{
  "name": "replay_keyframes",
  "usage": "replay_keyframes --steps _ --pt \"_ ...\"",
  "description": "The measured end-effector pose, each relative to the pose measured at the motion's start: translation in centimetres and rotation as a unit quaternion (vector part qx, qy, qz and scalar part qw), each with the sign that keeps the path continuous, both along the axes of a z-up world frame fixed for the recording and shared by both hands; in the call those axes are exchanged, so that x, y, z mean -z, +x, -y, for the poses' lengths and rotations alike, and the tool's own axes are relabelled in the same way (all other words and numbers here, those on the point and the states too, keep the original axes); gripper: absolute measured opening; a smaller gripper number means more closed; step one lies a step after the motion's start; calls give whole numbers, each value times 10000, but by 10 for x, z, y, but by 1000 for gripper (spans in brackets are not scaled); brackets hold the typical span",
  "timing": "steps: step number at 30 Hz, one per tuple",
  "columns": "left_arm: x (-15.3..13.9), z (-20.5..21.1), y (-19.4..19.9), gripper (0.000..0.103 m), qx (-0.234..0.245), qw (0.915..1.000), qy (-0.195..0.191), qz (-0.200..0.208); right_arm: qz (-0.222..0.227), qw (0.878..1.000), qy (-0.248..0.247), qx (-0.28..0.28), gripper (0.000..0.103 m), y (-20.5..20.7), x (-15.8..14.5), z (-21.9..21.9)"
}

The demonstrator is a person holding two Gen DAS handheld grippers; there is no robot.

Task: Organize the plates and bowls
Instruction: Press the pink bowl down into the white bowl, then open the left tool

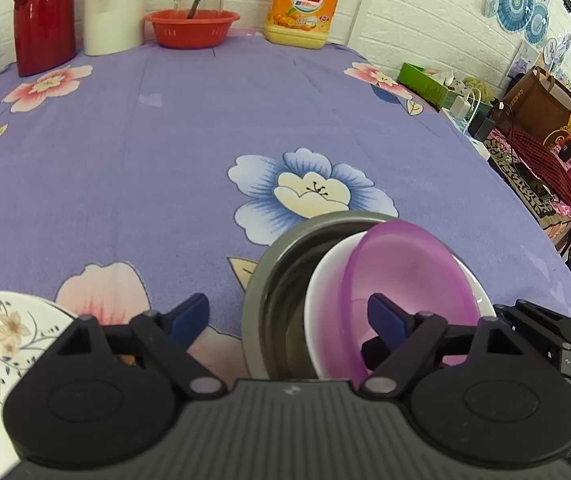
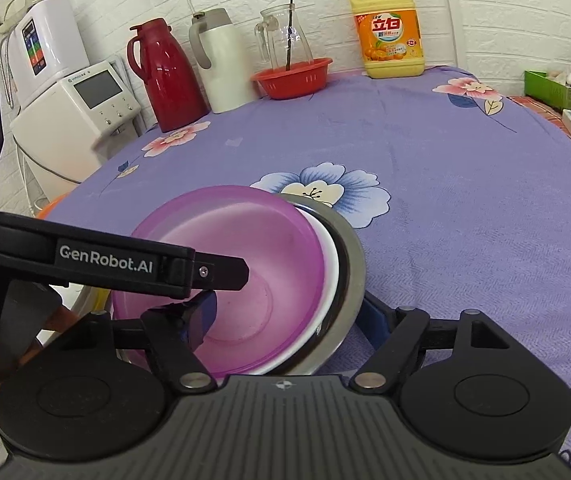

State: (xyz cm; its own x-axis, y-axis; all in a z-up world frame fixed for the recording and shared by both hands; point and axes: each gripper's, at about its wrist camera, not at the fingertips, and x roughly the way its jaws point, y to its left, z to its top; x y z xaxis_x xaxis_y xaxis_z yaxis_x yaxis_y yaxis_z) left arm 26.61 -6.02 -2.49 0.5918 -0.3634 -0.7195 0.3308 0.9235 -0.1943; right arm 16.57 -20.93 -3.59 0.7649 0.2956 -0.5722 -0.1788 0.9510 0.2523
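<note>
A purple floral cloth (image 1: 165, 152) covers the table, with jugs, a red basket (image 1: 191, 28) and a yellow detergent bottle (image 1: 303, 4) lined up along the white brick wall at the back.

Near the front edge sits a nest of three bowls: a steel bowl (image 1: 261, 280) outermost, a white bowl (image 1: 319, 280) inside it, and a purple bowl (image 1: 405, 276) innermost, the inner two tilted rather than seated flat. A flowered plate (image 1: 1, 332) lies apart from the nest, at the lower left of the left wrist view.

The right gripper (image 2: 285, 316) straddles the stack's near side, one finger inside the purple bowl and the other outside the steel rim; whether its pads actually press cannot be told. The left gripper (image 1: 289, 316) stands wide open, one finger (image 1: 385, 316) dipped into the purple bowl and the other over bare cloth, nothing pressed between them.

The risk lies in the tilt. If the left gripper closes on the purple rim alone, the white bowl beneath could shift or rattle loose. With two fingers crowded into one bowl, the tools could also knock each other, and a pull toward the near edge could tip the whole nest.
</note>
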Motion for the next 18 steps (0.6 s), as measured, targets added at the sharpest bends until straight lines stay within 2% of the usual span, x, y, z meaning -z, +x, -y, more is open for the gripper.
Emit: replay_keyframes --steps 4,5,6,9,11,18 --pt "1 6 -5 83 0 9999 70 111 -3 10000 28 30 103 -1 0 -1" --pt "2 9 -7 76 118 9999 24 109 -24 9999 109 8 103 -1 0 -2" --pt "3 10 -5 71 265 9993 -237 -117 -50 9998 169 -42 103 -1 0 -4" --pt "2 11 -8 67 261 9989 -338 -179 -34 10000 -83 2 103 -3 -4 -12" --pt "0 9 -7 58 241 9980 -498 -300 -104 9999 -23 16 103 -3 -5 -9" --pt "-22 4 -14 57 241 9971 -718 -49 114 9995 -240 180 103 -10 -25 -17"
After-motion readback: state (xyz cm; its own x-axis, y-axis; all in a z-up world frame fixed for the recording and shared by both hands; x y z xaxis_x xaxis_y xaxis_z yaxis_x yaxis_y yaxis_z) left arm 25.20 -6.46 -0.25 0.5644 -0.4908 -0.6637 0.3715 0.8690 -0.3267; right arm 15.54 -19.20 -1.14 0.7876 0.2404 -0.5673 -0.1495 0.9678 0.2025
